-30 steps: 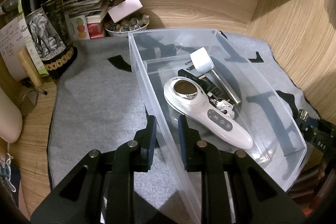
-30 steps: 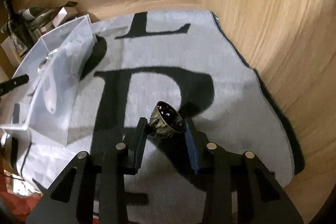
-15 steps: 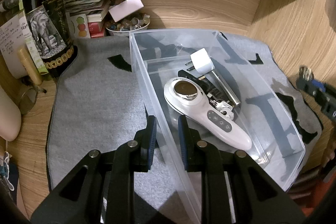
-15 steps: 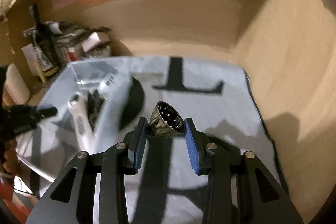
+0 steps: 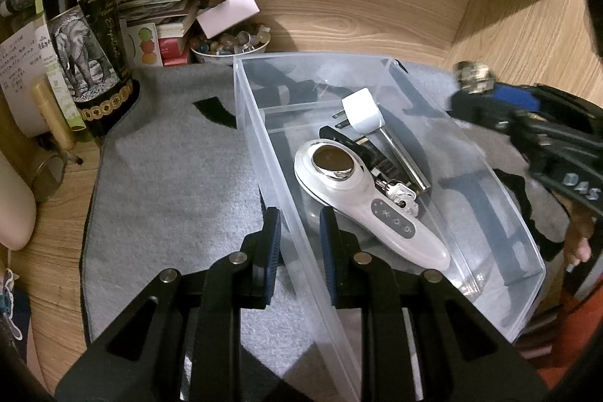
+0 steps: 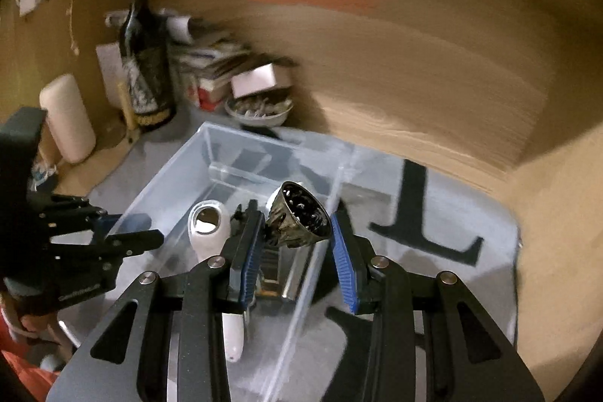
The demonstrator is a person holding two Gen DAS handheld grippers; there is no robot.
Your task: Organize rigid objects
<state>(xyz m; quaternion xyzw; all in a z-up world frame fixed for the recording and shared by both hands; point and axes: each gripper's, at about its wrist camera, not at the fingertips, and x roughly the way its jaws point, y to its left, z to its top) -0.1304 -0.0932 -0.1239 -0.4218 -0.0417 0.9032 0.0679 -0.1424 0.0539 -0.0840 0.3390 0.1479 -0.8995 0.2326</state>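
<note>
Nearest, the left gripper (image 5: 299, 236) clamps the clear bin's (image 5: 525, 236) near-left wall. The right gripper (image 6: 296, 238) pinches a dark metal cup (image 6: 299, 221) above the bin's right wall (image 6: 331, 198). Released early, the cup could strike the rim and roll onto the grey mat (image 6: 452, 213) beyond.

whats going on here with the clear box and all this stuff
A person is sorting small items into a clear plastic bin on a grey mat, using a handheld claw in each hand. The left claw is clamped on the bin's near wall, steadying it. The right claw grips a dark metal cone-shaped piece above the bin. Inside already lie a white handheld device, a white plug adapter and some keys.
</note>
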